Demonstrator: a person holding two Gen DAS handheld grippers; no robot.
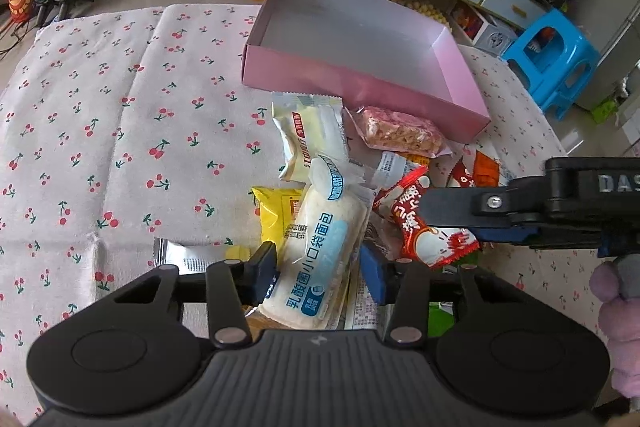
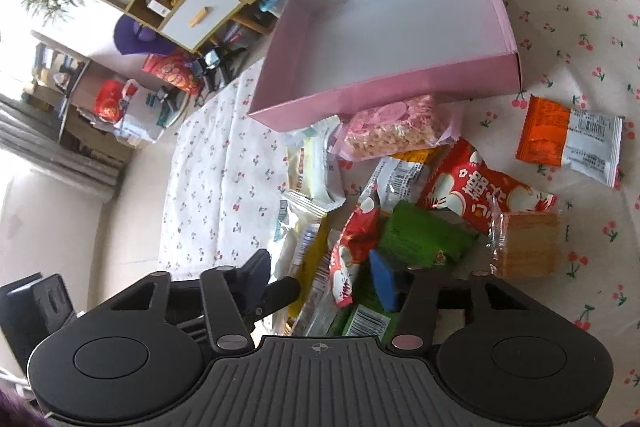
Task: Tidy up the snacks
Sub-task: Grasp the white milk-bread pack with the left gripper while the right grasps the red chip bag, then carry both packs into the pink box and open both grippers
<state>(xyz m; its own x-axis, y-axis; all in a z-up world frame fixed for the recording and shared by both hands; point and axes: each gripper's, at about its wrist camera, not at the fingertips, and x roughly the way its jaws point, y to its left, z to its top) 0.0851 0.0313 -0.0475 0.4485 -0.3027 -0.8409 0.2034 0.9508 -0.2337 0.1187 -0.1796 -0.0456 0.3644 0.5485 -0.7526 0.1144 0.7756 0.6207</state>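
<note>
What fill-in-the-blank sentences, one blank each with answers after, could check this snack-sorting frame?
1. The pink box holds ____ snacks so far.
2. The left gripper has its fingers around a white and ____ bread packet.
3. The right gripper has its fingers around a ____ and white packet.
4. The tablecloth is printed with small ____.

Missing words: no; blue; red; cherries
</note>
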